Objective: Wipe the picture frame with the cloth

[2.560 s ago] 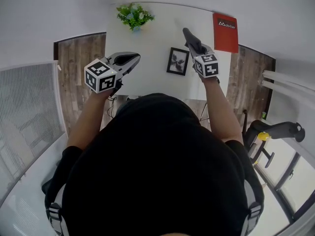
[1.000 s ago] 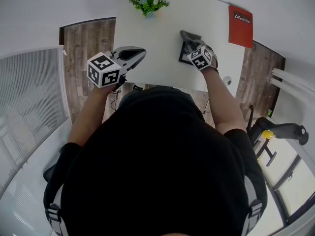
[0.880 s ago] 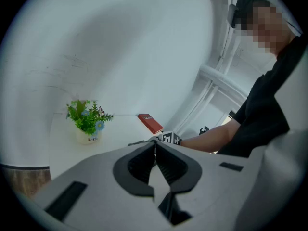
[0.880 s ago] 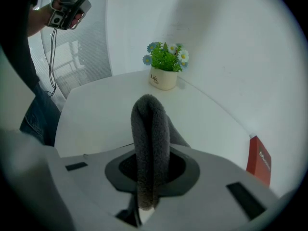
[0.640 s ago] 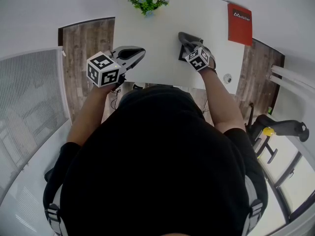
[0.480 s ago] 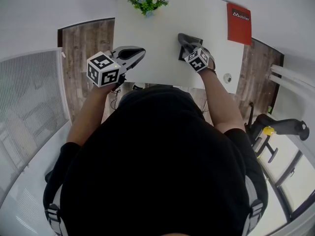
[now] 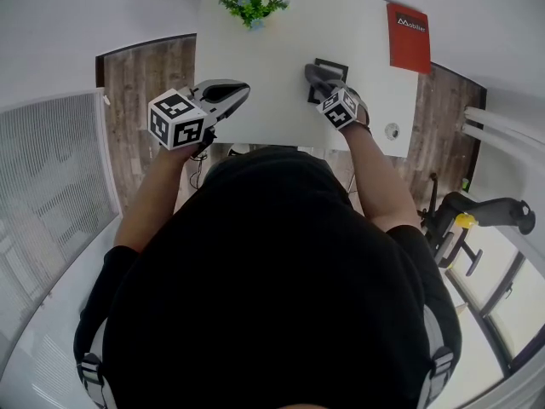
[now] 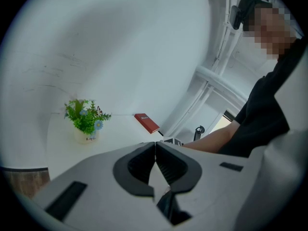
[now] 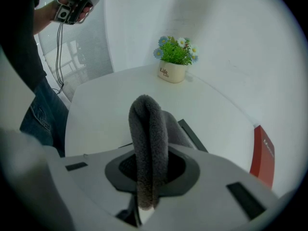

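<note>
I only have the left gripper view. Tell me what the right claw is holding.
Observer: The right claw is shut on a folded grey cloth.
Operator: Now report where the picture frame is.
Observer: The picture frame lies flat on the white table, just ahead of the right claw. In the head view the cloth covers the frame's near part, but I cannot confirm contact.
Operator: Give me my left claw's place relative to that frame.
Observer: The head view shows the left claw by the table's near left side, well apart from the frame.
</note>
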A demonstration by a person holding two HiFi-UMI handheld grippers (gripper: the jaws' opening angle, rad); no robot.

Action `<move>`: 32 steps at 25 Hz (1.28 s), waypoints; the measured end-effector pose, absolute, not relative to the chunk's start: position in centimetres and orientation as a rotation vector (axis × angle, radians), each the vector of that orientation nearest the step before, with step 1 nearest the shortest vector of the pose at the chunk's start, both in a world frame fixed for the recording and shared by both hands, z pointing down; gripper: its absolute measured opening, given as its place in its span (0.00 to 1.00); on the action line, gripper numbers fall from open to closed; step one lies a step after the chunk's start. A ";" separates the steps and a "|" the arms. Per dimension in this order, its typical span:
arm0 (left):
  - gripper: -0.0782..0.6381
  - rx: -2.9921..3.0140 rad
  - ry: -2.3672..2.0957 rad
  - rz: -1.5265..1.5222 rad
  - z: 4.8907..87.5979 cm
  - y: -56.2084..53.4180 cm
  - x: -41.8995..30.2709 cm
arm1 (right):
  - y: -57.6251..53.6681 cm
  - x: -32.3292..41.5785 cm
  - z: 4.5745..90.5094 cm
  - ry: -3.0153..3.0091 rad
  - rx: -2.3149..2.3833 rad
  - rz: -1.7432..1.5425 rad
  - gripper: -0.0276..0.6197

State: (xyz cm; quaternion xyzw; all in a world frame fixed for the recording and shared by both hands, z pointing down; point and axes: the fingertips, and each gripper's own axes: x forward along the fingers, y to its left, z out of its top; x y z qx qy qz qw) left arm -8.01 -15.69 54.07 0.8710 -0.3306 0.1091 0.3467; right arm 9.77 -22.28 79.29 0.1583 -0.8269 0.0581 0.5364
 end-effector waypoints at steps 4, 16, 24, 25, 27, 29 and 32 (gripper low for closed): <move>0.13 2.272 -0.847 0.284 53.8 -15.4 -8.0 | -21.3 9.8 79.1 -1.963 0.376 0.140 0.11; 0.12 2.298 -0.810 0.288 53.3 -14.5 -7.7 | -18.0 9.9 79.3 -1.952 0.358 0.160 0.11; 0.12 2.313 -0.788 0.288 53.2 -13.8 -7.0 | -15.8 10.5 79.3 -1.944 0.346 0.161 0.11; 0.13 2.315 -0.785 0.286 53.2 -13.8 -6.9 | -15.6 10.6 79.3 -1.943 0.346 0.161 0.11; 0.13 2.317 -0.780 0.284 53.1 -13.5 -6.8 | -15.2 10.7 79.3 -1.942 0.348 0.163 0.11; 0.12 2.316 -0.776 0.286 53.2 -13.3 -6.8 | -14.9 10.8 79.3 -1.941 0.350 0.167 0.11; 0.13 2.314 -0.774 0.285 53.3 -13.1 -6.9 | -14.7 10.8 79.3 -1.940 0.352 0.164 0.11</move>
